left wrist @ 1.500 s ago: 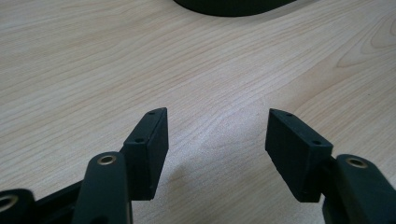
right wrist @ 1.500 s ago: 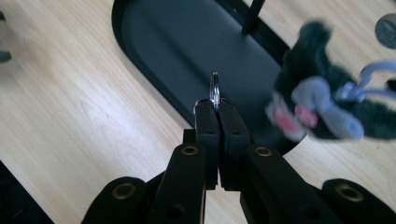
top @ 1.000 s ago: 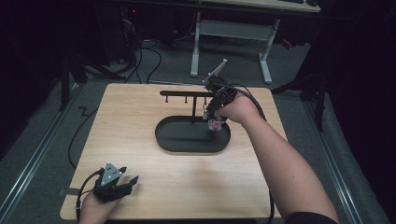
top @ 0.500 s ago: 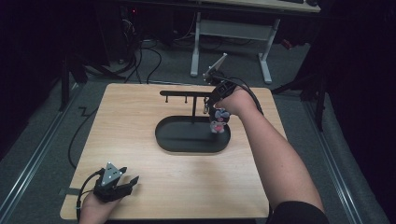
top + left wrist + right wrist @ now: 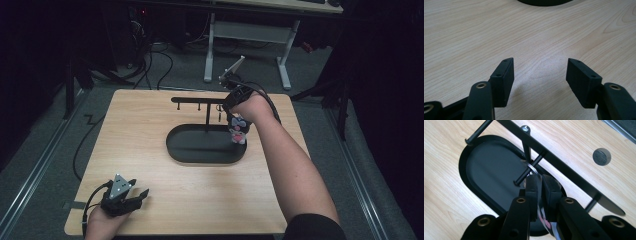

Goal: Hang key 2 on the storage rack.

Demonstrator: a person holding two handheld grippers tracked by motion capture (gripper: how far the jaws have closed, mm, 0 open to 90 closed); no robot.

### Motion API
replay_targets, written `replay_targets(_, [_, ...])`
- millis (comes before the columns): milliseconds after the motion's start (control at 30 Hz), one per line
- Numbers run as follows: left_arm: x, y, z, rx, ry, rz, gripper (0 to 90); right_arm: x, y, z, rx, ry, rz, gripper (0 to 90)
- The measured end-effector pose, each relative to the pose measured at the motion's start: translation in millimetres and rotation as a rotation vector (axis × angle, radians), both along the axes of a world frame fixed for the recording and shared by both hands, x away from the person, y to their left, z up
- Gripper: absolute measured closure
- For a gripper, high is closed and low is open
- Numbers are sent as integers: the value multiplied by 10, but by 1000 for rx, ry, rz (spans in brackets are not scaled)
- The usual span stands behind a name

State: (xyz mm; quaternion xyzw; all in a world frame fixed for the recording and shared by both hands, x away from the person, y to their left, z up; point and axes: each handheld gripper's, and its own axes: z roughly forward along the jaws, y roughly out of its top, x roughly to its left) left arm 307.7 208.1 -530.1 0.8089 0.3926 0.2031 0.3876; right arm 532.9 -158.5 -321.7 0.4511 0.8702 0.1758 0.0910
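A black stand with an oval base (image 5: 175,145) and a horizontal bar (image 5: 192,100) of short pegs sits mid-table. My right gripper (image 5: 231,119) is over the base's right end, shut on a keychain whose pink-and-white charm (image 5: 238,132) hangs below it. In the right gripper view the gripper (image 5: 541,180) pinches the keychain just under its metal ring (image 5: 532,167). The ring rests against a peg (image 5: 525,173) of the bar (image 5: 574,173); I cannot tell whether it is threaded on. My left gripper (image 5: 142,194) rests open at the table's front left, its jaws (image 5: 540,71) holding nothing.
The wooden table (image 5: 150,125) has a round grey plug (image 5: 601,156) near its far right corner. A cable (image 5: 80,145) trails off the left edge. A white desk frame (image 5: 250,35) stands on the floor beyond the table.
My right gripper has moved a little farther away, toward the bar, with the keychain in it. The left gripper has stayed put.
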Motion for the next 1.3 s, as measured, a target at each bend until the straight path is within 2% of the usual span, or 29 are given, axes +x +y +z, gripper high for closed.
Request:
replay_targets(67, [0, -6, 1, 1, 1, -1, 401, -43, -14, 24, -9, -11, -1, 845])
replay_targets(267, [5, -22, -2, 7, -1, -4, 401, -253, -63, 63, 13, -35, 20, 838])
replay_targets(467, [-16, -52, 9, 8, 0, -10, 400, -481, -110, -58, 36, -33, 27, 819])
replay_targets(800, [-14, -77, -6, 10, 4, -21, 399, -757, -208, -381, 69, -33, 45, 793])
replay_targets(933, [-17, -91, -12, 2, -3, -28, 398, -860, -267, -538, 94, -47, 50, 773])
replay_targets(1033, [-22, -102, -7, 4, -3, -41, 397, -916, -304, -629, 94, -51, 55, 765])
replay_targets(1167, [-31, -121, -8, -4, -4, -50, 396, -1018, -372, -770, 123, -63, 45, 744])
replay_targets(1300, [-38, -134, -7, -22, -1, -58, 395, -1199, -438, -926, 138, -113, 35, 701])
